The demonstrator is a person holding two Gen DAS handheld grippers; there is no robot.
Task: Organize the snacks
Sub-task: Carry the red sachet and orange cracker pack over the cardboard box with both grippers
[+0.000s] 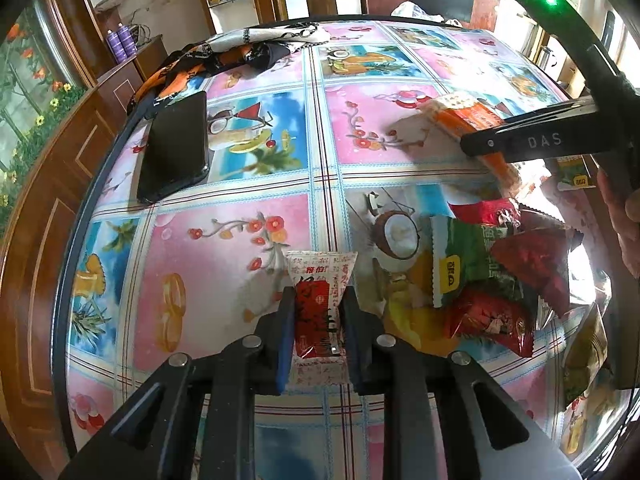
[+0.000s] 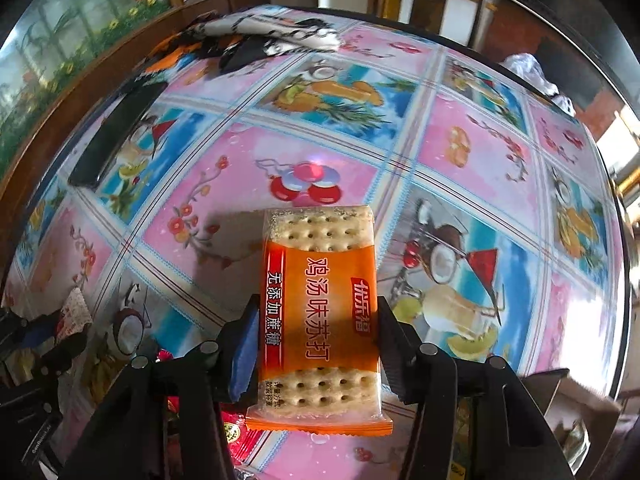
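Observation:
My left gripper [image 1: 316, 312] is shut on a small red-and-white snack packet [image 1: 318, 304], held just above the table. My right gripper [image 2: 318, 324] is shut on an orange soda cracker pack [image 2: 320, 304], lifted over the table; it also shows in the left wrist view [image 1: 466, 118] at the right with the right gripper [image 1: 472, 144] around it. A heap of snacks lies at the right: a green packet [image 1: 464, 256] and red packets [image 1: 532, 264].
A black phone [image 1: 176, 148] lies at the left on the patterned tablecloth [image 1: 224, 248]. A black, white and orange cloth [image 1: 240, 50] is bunched at the far edge. A cardboard box [image 2: 576, 404] stands at the right. Wooden cabinets surround the table.

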